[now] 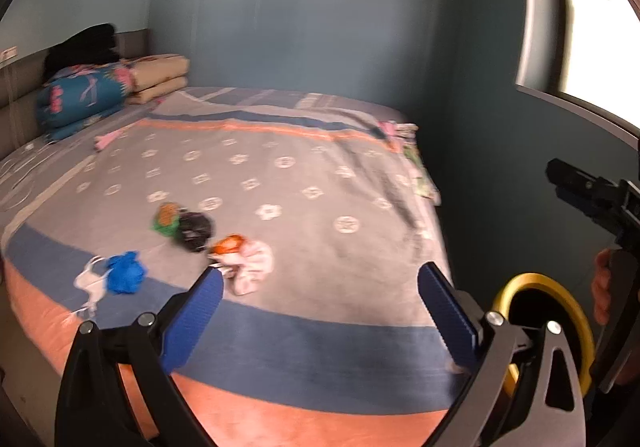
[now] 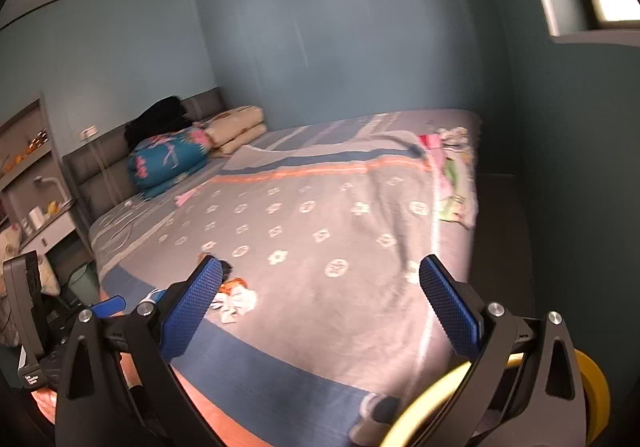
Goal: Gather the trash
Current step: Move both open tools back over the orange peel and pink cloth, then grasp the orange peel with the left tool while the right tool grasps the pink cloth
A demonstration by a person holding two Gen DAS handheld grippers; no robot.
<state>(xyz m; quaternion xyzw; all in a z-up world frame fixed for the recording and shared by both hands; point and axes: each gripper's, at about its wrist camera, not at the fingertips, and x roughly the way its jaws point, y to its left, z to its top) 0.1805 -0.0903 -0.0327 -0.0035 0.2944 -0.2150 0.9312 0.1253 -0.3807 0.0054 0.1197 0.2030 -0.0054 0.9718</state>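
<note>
Several pieces of trash lie on the bed near its foot. In the left wrist view I see a blue crumpled glove (image 1: 125, 271), a white plastic scrap (image 1: 90, 283), a green-orange wrapper (image 1: 165, 219), a black crumpled bag (image 1: 194, 231), an orange wrapper (image 1: 227, 245) and a pink-white wad (image 1: 252, 267). My left gripper (image 1: 320, 305) is open and empty above the bed's foot. My right gripper (image 2: 320, 299) is open and empty; the pink-white wad (image 2: 237, 303) lies beside its left finger. A yellow-rimmed bin (image 1: 548, 327) stands right of the bed (image 1: 304, 175).
Folded quilts (image 1: 84, 95) and pillows (image 1: 160, 77) are stacked at the headboard. A floral cloth (image 2: 452, 175) hangs at the bed's far right edge. Shelves (image 2: 32, 183) stand left of the bed. The blue-grey wall and a window (image 1: 592, 27) are on the right. The bin also shows in the right wrist view (image 2: 592, 387).
</note>
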